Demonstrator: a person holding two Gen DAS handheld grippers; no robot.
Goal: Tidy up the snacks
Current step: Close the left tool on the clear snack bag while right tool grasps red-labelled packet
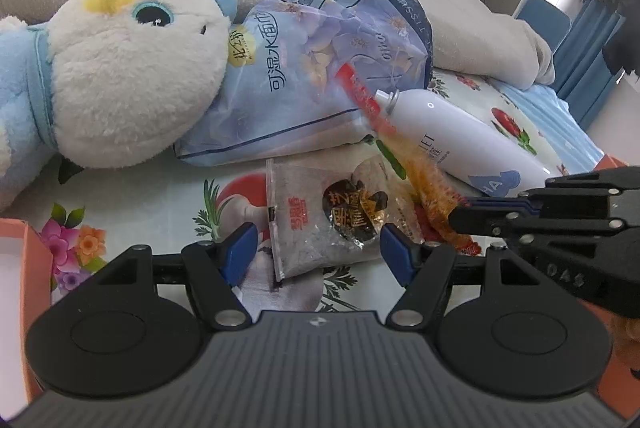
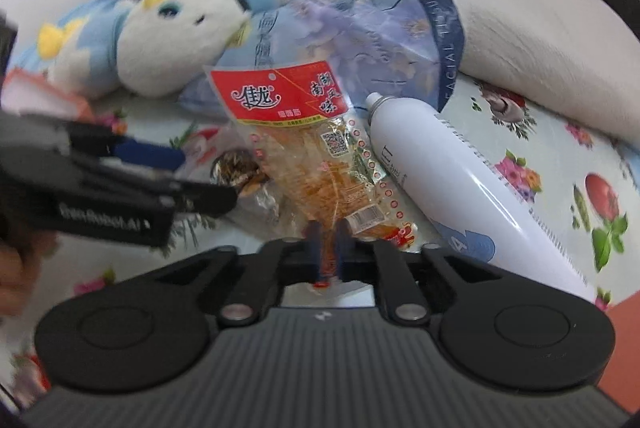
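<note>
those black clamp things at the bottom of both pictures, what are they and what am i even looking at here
They are two hand-held grippers, each with a fisheye camera looking out along its fingers; a person holds one in each hand.

The left wrist view shows the left gripper open, its blue pads either side of a clear snack packet with a dark round label lying on the flowered bedsheet.

The right wrist view shows the right gripper shut on a clear snack packet with a red top and orange contents, pinched at its bottom edge.

Also on the bed: a white and blue plush toy, a bluish-purple facial tissue pack and a white spray bottle. An orange box edge shows at the left.
</note>
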